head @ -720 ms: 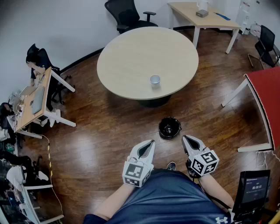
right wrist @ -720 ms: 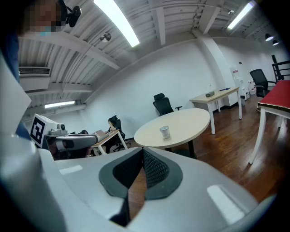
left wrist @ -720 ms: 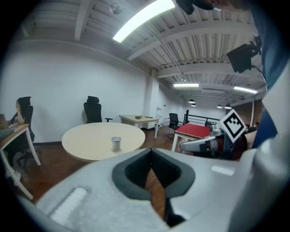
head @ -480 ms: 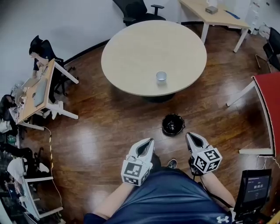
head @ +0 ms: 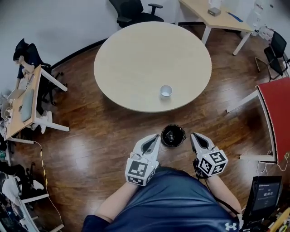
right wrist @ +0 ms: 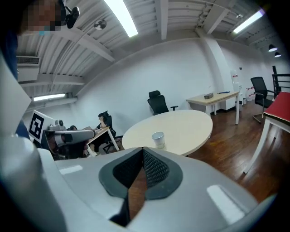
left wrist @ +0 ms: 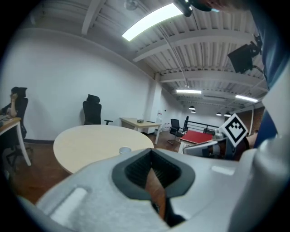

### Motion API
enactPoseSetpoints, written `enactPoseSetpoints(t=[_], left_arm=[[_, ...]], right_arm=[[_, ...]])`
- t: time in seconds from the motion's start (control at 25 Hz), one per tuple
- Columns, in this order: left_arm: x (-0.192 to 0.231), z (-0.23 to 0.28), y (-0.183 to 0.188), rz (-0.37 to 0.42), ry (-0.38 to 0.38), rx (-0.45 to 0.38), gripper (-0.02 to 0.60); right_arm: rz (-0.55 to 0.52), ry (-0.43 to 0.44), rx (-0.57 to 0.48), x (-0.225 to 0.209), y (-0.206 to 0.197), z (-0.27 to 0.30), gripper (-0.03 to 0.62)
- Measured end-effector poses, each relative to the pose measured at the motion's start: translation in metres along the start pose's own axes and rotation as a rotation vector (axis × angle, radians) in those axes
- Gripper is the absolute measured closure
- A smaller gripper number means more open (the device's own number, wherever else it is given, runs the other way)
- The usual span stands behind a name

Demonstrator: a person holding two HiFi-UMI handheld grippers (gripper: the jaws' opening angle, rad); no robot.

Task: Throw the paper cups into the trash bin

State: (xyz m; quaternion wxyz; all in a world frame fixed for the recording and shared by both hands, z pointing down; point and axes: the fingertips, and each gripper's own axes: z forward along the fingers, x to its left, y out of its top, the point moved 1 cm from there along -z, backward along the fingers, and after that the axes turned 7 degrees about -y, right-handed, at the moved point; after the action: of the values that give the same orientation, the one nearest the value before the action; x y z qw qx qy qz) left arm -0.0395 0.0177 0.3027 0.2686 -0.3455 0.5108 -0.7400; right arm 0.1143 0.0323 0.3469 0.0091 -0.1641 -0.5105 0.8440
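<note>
A single white paper cup (head: 166, 91) stands upright near the front edge of the round beige table (head: 136, 59). The black trash bin (head: 173, 135) sits on the wood floor just in front of the table. My left gripper (head: 157, 137) and right gripper (head: 194, 136) are held low by the person's body, one on each side of the bin. Both are shut with nothing in them. The cup (left wrist: 124, 150) shows just past the left gripper (left wrist: 151, 152) in its own view. Beyond the right gripper (right wrist: 142, 149), the cup (right wrist: 158, 138) stands well ahead on the table.
A desk (head: 22, 102) with a seated person stands at the far left. A black office chair (head: 131, 11) and a long desk (head: 217, 18) are behind the table. A red-topped table (head: 276, 104) is at the right, a small screen (head: 262, 195) at lower right.
The view has moved forward: the table, cup and bin now lie nearer, and the bin sits between the two gripper tips. Both grippers stay shut and empty.
</note>
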Motion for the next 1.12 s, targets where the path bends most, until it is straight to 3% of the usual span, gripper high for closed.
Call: enactPoseSetpoints(t=[0.24, 0.44, 0.72, 1.0, 1.12], left_arm=[[0.051, 0.02, 0.006, 0.004, -0.02, 0.021, 0.56], [0.062, 0.032, 0.007, -0.004, -0.013, 0.065, 0.492], [0.065, 0.03, 0.023, -0.034, 0.138, 0.039, 0.489], [0.083, 0.006, 0.005, -0.071, 0.295, 0.055, 0.492], [0.081, -0.006, 0.001, -0.093, 0.345, 0.058, 0.492]], right_arm=[[-0.065, -0.075, -0.008, -0.006, 0.023, 0.044, 0.582], [-0.187, -0.072, 0.004, -0.026, 0.03, 0.086, 0.394], [-0.303, 0.011, 0.088, -0.056, 0.01, 0.171, 0.352], [-0.332, 0.097, 0.18, -0.054, -0.014, 0.247, 0.344], [-0.371, 0.089, 0.206, -0.053, -0.021, 0.258, 0.32]])
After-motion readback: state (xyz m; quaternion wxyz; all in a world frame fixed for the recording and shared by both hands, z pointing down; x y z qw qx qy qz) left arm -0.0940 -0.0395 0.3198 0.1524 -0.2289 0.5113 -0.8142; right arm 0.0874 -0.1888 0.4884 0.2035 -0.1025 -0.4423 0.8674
